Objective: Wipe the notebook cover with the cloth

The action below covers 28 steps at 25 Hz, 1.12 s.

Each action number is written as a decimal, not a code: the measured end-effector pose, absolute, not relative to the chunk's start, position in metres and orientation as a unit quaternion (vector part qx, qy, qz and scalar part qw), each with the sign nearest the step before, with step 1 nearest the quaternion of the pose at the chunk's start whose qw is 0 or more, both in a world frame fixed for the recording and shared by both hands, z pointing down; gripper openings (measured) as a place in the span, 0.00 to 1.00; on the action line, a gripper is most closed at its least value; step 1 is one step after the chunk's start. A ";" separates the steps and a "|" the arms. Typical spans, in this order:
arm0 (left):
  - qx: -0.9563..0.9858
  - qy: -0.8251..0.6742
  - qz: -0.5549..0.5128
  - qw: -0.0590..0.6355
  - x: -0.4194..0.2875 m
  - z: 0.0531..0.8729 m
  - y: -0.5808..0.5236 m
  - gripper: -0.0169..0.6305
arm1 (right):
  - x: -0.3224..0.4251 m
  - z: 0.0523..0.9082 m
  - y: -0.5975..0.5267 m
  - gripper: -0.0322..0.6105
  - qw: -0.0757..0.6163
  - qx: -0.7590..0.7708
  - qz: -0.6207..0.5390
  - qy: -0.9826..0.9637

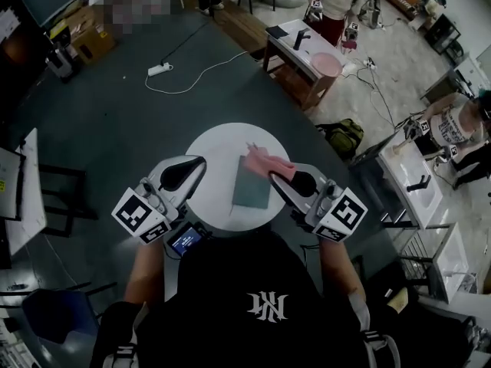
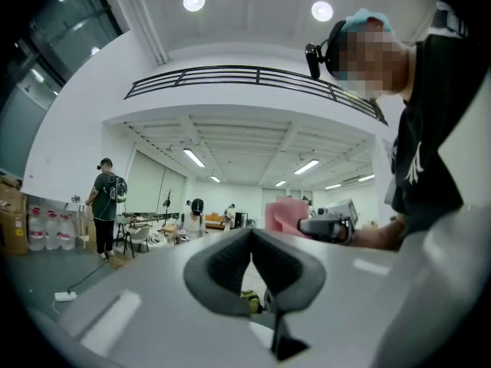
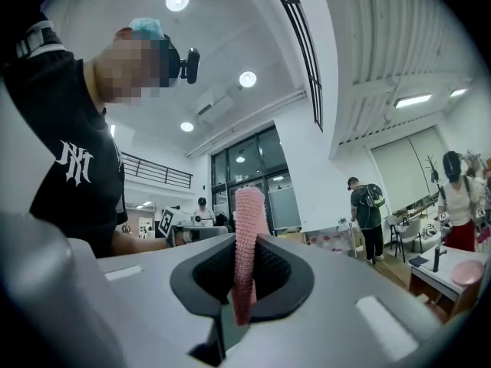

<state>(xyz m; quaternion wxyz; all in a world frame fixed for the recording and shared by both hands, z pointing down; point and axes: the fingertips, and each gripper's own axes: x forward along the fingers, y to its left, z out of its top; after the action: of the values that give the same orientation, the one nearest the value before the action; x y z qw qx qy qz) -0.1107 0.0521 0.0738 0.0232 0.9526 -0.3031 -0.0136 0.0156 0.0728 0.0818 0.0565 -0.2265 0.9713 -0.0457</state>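
Wiping: judged at its start; the cloth [image 1: 268,162] lay over the far right corner of the notebook [image 1: 250,186], with most of the cover showing bare.
Right gripper [image 1: 274,177]: jaws clamped on the cloth, a pink fold standing up between them in the right gripper view [image 3: 248,221].
Left gripper [image 1: 201,160]: jaws together at the tips with nothing between them (its own view [image 2: 251,233] showed only the room beyond); it sat just left of the notebook, not touching it.
Notebook: flat and closed near the middle of the round table [image 1: 215,148], its long side running away from the person.
Doing it well: the cloth probably needed to be laid flat on the cover, not dragged by a bunched edge; long strokes from the far edge toward the person would likely cover the whole face.
Steadying: the notebook looked light and free to slide, so the left gripper could press its near left corner while the right one wiped.
Risk: pushing sideways might swing the notebook toward the table's edge.
Contact: whether the cloth was pressed on the cover or only resting there could not be told.
Containers: none on the table; a pink bowl [image 1: 326,64] stood on a far bench [image 1: 295,48], and its contents could not be made out.
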 end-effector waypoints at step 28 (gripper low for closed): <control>0.978 -0.192 0.063 0.056 -0.108 0.128 0.252 0.03 | -0.030 0.119 0.278 0.07 0.044 -0.278 -0.080 0.956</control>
<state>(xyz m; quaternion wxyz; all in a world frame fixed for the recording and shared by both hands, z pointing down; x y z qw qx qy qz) -0.1077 0.2518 0.1284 0.0560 0.9777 -0.1921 0.0634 -0.0298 0.2777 0.1192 0.0435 -0.2783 0.9562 -0.0802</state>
